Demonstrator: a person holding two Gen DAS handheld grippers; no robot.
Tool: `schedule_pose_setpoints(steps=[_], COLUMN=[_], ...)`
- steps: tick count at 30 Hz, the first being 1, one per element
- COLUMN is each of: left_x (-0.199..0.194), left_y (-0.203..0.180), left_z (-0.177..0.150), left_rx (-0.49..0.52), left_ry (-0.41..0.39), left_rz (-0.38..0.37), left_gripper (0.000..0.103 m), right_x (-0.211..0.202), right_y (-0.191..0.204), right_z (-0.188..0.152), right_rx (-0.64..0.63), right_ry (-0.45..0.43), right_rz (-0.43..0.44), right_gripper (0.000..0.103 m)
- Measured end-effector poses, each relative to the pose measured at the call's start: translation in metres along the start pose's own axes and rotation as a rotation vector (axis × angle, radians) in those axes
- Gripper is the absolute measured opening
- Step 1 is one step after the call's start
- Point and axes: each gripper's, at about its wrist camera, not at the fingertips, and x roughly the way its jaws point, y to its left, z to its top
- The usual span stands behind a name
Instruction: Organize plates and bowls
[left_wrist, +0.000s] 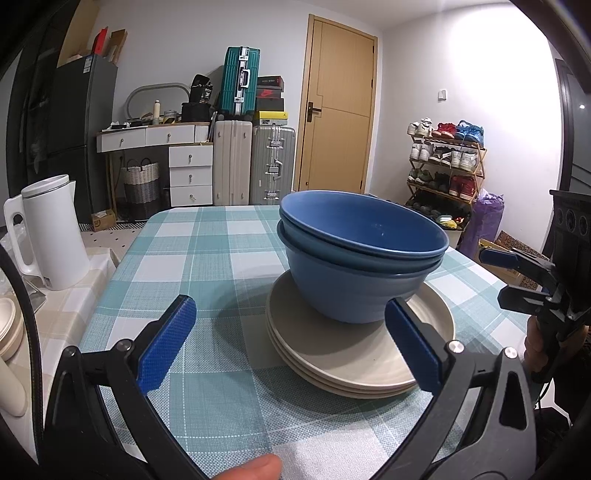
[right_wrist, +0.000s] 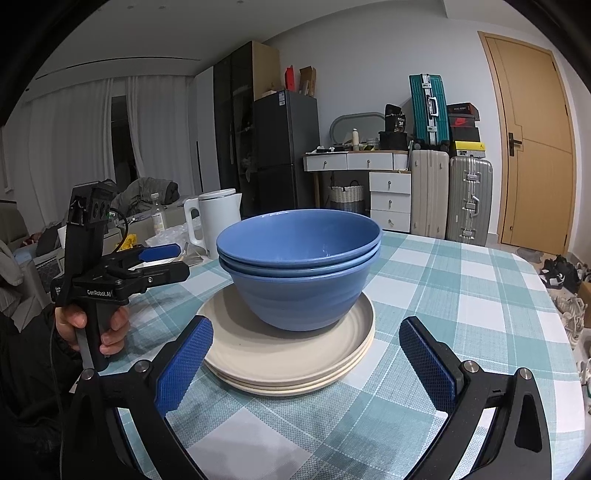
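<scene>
Three blue bowls (left_wrist: 351, 288) (right_wrist: 303, 291) sit nested on a stack of three beige plates (left_wrist: 351, 362) (right_wrist: 277, 354) in the middle of the checked tablecloth (left_wrist: 203, 258). My left gripper (left_wrist: 290, 306) is open just short of the stack, its right blue pad over the plates' near rim and its left pad over bare cloth. My right gripper (right_wrist: 304, 326) is open too, straddling the front of the stack without touching it. Each gripper shows in the other's view, the right (left_wrist: 491, 275) and the left (right_wrist: 181, 261), both held in a hand and empty.
A white kettle (left_wrist: 51, 236) (right_wrist: 218, 221) stands on a lower side surface left of the table, with beige bowls (left_wrist: 7, 328) at that edge. Suitcases (left_wrist: 255, 166), a door and a shoe rack (left_wrist: 443, 166) stand behind. The table's rounded edge (right_wrist: 546, 295) falls away on the right.
</scene>
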Motion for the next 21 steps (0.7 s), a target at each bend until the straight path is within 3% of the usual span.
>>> schedule_pose_setpoints(steps=[21], left_x=[0.0012], left_y=[-0.0008], left_z=[-0.0009], left_rx=[0.001], left_ry=[0.000], left_rz=[0.000], left_gripper=[0.102], right_x=[0.0027], right_y=[-0.0006], right_z=[-0.0003], right_rx=[0.003], right_ry=[0.004], right_rz=[-0.002], right_gripper=[0.103])
